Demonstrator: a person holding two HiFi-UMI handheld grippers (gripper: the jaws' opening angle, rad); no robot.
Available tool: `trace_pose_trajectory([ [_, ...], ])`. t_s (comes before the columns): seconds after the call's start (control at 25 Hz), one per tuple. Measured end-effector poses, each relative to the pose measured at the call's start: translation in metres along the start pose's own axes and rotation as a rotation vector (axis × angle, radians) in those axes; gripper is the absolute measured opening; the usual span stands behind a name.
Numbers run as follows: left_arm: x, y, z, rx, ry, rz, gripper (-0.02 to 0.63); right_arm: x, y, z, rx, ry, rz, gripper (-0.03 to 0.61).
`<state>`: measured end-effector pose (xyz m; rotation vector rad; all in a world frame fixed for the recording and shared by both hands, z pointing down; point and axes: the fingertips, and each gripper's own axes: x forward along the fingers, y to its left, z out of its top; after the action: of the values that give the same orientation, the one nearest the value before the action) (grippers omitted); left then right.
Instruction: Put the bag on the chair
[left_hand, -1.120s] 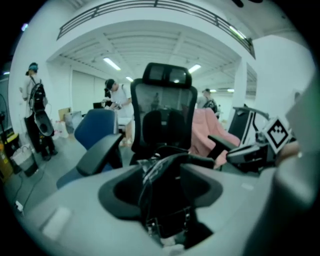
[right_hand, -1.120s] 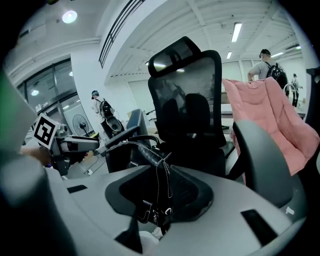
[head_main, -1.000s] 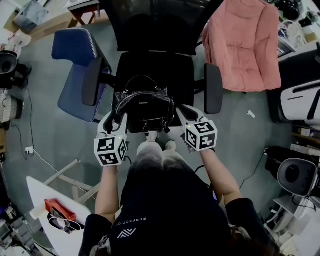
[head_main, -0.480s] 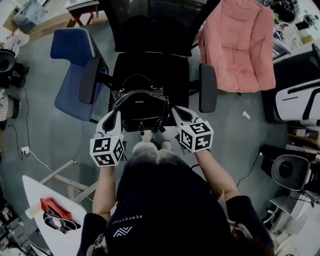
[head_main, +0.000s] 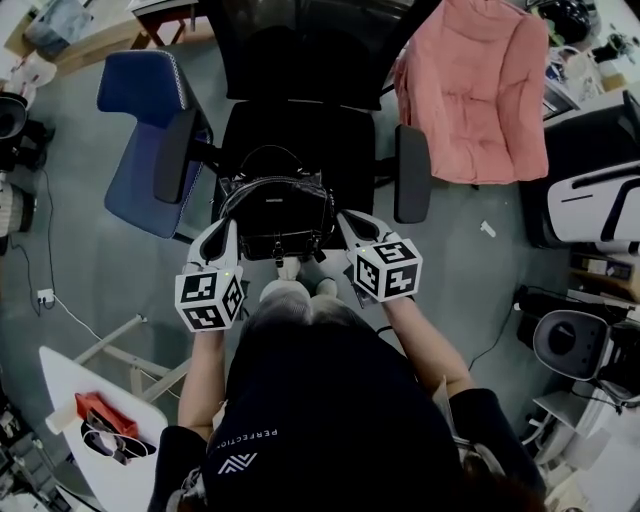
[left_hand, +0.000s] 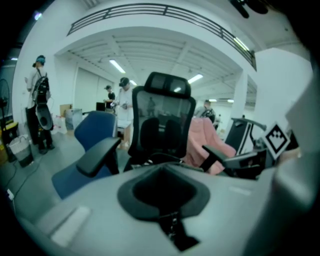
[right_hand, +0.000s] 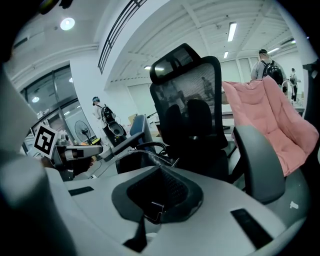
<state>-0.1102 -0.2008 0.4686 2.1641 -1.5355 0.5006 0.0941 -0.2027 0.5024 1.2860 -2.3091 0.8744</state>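
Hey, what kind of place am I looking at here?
Most likely an open-plan office or lab workspace: a black mesh-backed office chair beside a blue chair, strip ceiling lights, and people standing in the background.

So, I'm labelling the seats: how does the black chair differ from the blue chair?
The black chair has armrests; the blue chair shows none. The black chair has the bag at its seat's front; the blue chair's seat looks bare. Both stand on the grey floor, side by side.
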Motion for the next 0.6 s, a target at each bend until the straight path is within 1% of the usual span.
trace_pose_trajectory([
  [0.6, -0.0052, 0.0026, -0.0004, 0.021, 0.003, -0.003, 0.02, 0.0006, 0.0025, -0.0054, 0.007, 0.013, -0.016, -0.002],
])
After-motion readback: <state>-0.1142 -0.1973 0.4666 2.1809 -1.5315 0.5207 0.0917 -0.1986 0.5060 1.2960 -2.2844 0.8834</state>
